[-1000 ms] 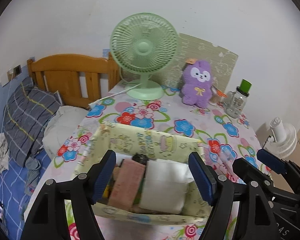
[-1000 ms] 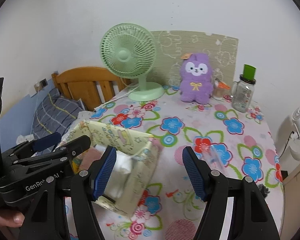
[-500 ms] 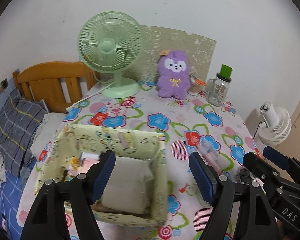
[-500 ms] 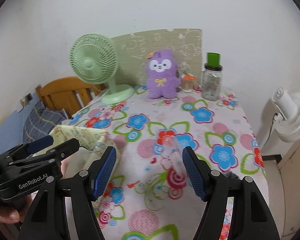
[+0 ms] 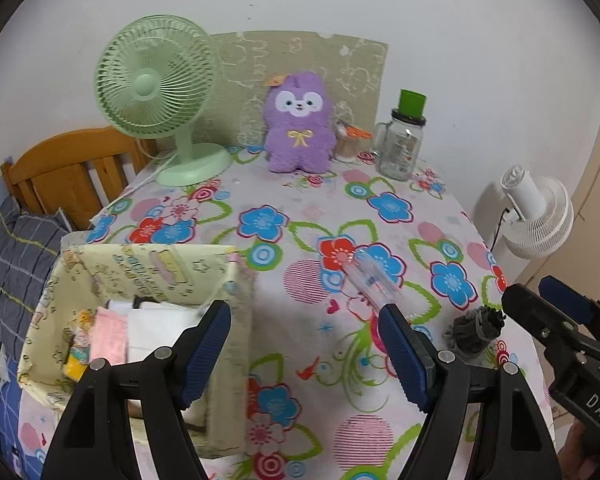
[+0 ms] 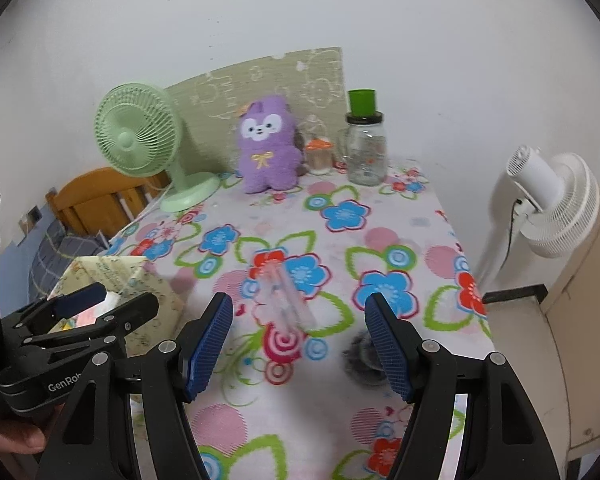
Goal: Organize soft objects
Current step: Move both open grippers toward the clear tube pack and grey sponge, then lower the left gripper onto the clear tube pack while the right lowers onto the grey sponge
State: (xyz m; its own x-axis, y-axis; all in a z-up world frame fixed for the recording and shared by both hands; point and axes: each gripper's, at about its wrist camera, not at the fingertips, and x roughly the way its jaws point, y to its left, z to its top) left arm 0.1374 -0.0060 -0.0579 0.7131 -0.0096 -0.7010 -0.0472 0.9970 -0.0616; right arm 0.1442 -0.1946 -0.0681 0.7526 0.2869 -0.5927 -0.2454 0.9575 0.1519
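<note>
While the fabric box slides off to your left, holding folded white and pink pieces, both views swing rightward across the flowered tablecloth. A second ago the box sat squarely between the left gripper's blue pads; now only its right wall lies under the left pad, and bare cloth fills the gap. Your right gripper has travelled the same way, and the box is now a corner at its far left.

Both claws stand apart and empty, nothing pressed between the pads.

What comes into reach is a clear plastic packet lying flat mid-table, and a small dark fuzzy bundle near the right edge, just beside the right gripper's right pad. The purple plush sits upright at the back, well apart, between the green fan and the jar.

That reads as a drop-off finished and you heading for the next pickup, likely the dark bundle.
</note>
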